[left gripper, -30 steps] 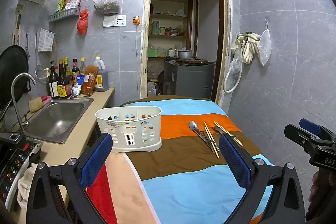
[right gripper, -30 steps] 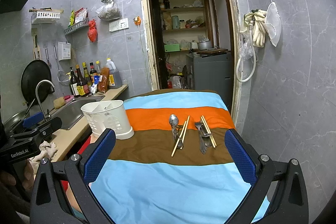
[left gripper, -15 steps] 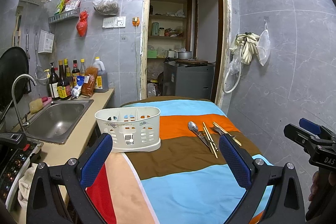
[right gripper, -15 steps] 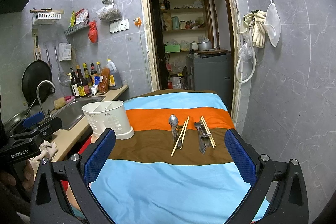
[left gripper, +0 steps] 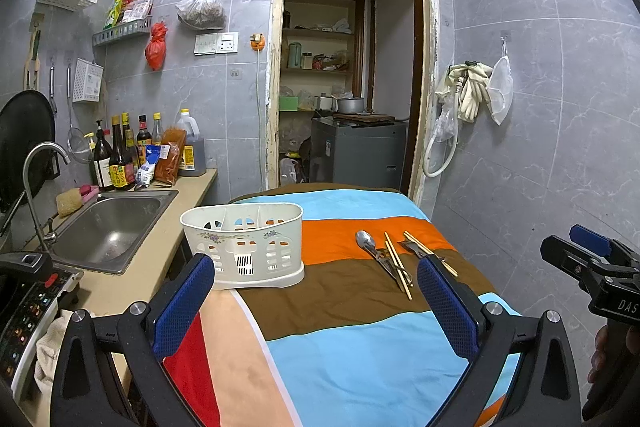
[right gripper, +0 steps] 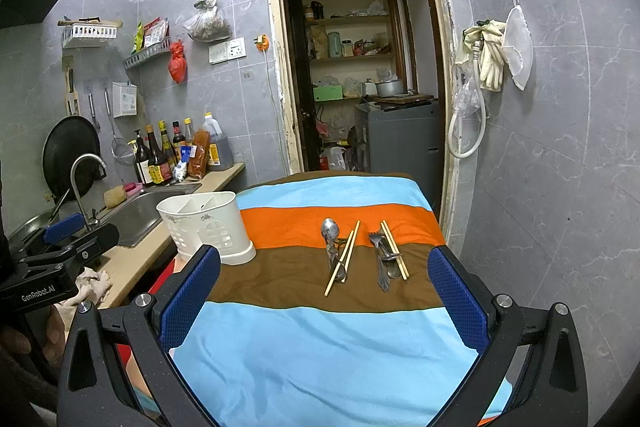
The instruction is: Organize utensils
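A white utensil caddy (left gripper: pixel 244 245) with dividers stands on the striped cloth at the table's left edge; it also shows in the right wrist view (right gripper: pixel 206 227). To its right lie two piles: a spoon (right gripper: pixel 330 229) with chopsticks (right gripper: pixel 343 258), and a fork (right gripper: pixel 378 255) with more chopsticks (right gripper: pixel 394 249). The left wrist view shows the spoon (left gripper: pixel 365 239) and chopsticks (left gripper: pixel 398 263) too. My left gripper (left gripper: pixel 316 291) is open and empty, held above the table's near part. My right gripper (right gripper: pixel 324 283) is open and empty, short of the utensils.
The table's striped cloth (right gripper: pixel 320 339) fills the near ground. A counter with a steel sink (left gripper: pixel 108 227), a tap and bottles (left gripper: pixel 120 155) runs along the left. A doorway (left gripper: pixel 348 87) to a pantry is behind. Gloves and a hose hang on the right wall (left gripper: pixel 468 99).
Both views have shifted very slightly; the utensils and caddy have not moved. Both grippers stay open.
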`<action>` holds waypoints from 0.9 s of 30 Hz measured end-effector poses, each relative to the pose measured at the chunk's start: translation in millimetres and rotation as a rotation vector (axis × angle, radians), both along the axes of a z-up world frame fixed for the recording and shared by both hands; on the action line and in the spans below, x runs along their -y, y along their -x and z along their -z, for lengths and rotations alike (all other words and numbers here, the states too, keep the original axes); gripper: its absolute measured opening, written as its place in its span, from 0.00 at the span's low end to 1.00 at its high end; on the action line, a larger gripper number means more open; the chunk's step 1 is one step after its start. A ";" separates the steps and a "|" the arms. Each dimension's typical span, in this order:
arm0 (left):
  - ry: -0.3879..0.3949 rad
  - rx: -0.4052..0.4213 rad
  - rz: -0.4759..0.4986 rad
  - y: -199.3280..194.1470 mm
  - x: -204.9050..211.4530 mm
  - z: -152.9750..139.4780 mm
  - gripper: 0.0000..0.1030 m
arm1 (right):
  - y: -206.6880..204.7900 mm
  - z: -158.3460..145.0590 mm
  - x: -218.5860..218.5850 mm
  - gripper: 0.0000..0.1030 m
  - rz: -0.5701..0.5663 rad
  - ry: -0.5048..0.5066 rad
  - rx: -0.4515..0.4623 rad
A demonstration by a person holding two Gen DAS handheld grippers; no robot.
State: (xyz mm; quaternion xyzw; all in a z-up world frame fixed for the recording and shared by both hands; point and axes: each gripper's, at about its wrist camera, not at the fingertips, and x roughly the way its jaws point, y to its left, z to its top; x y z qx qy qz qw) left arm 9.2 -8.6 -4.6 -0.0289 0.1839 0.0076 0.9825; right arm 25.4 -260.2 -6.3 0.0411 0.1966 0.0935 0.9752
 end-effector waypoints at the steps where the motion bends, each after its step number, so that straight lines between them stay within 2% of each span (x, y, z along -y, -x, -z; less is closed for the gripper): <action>1: 0.000 0.000 0.000 0.4 -0.3 -0.2 0.99 | -0.1 0.2 0.1 0.99 0.000 0.000 0.000; 16: -0.002 0.000 0.000 0.5 0.0 -0.2 0.99 | -0.1 0.4 0.8 0.99 -0.001 -0.001 0.001; 19: -0.002 -0.003 0.001 -1.7 14.6 4.1 0.99 | -0.1 0.7 0.9 0.99 0.000 -0.001 0.001; 27: -0.002 -0.004 0.002 -4.7 18.1 6.7 0.99 | 0.0 1.0 0.9 0.99 0.001 -0.001 0.000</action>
